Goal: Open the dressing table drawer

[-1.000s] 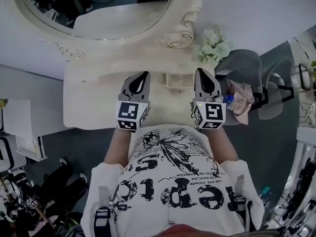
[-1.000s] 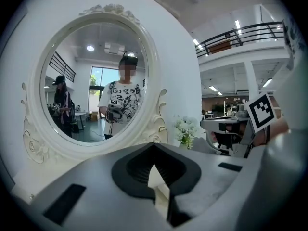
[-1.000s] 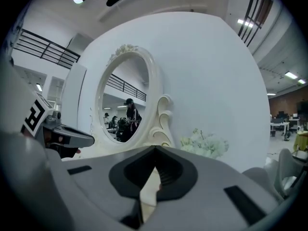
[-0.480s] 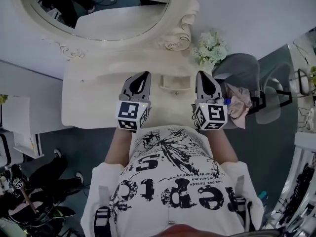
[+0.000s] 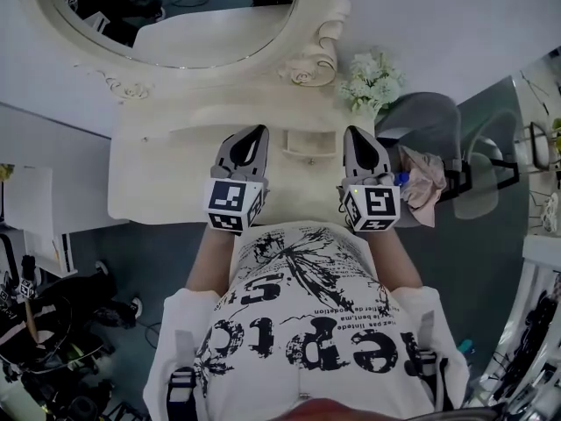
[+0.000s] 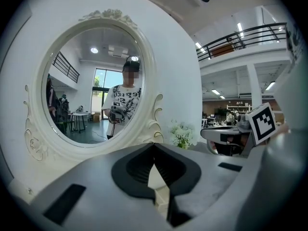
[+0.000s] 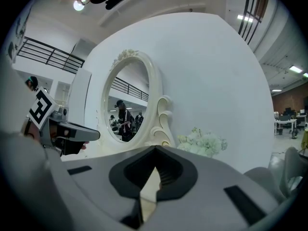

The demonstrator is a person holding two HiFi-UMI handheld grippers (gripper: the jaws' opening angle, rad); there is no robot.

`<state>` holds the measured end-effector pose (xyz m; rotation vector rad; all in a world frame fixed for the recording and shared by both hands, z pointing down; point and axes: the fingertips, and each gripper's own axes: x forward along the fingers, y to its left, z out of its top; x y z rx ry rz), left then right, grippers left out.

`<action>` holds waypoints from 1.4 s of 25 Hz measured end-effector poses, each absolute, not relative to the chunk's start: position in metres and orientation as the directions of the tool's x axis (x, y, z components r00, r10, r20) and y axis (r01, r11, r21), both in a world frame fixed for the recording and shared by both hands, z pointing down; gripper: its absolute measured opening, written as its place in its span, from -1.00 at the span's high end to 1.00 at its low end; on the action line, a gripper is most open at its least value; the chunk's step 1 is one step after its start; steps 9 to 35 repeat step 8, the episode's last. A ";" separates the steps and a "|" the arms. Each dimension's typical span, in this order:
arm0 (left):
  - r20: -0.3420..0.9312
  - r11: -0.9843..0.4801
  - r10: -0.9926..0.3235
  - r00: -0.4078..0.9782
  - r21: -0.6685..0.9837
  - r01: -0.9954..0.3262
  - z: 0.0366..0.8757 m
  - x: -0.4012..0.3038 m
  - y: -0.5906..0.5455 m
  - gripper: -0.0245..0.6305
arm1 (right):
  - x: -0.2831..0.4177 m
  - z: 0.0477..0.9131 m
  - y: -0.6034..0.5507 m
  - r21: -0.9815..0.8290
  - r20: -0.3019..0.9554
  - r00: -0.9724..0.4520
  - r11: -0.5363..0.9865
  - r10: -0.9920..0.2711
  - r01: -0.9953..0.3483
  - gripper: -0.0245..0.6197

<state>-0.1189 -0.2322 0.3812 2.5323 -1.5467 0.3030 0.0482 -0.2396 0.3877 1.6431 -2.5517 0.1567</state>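
**Claws closed above the worktop, drawer between them**

Head view: left claw and right claw are held side by side above the cream worktop. Both point toward the oval mirror at the back.

Left gripper view: the two jaws meet at their tips, closed, with nothing caught between them. Only pale worktop shows through the gap lower down.

Right gripper view: the jaws likewise meet at the tips, closed and empty.

The small drawer, cream like the rest of the piece, sits at the rear of the worktop in the space between the two claws. Neither claw touches it. Whether it is pulled out at all cannot be told from above.

White flowers stand at the right rear corner, just beside the carved mirror frame. A grey chair stands to the right of the worktop. A pinkish cloth lies on the chair, near the right claw
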 end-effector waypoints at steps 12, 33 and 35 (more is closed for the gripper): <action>0.243 -0.457 -0.860 0.449 0.027 -0.889 0.378 -0.117 -0.225 0.87 | 0.045 0.390 -0.232 -0.022 0.150 -0.426 0.428 -0.892 -0.904 0.87; 0.243 -0.457 -0.860 0.449 0.027 -0.889 0.378 -0.117 -0.225 0.87 | 0.045 0.390 -0.232 -0.022 0.150 -0.426 0.428 -0.892 -0.904 0.87; 0.243 -0.457 -0.860 0.449 0.027 -0.889 0.378 -0.117 -0.225 0.87 | 0.045 0.390 -0.232 -0.022 0.150 -0.426 0.428 -0.892 -0.904 0.87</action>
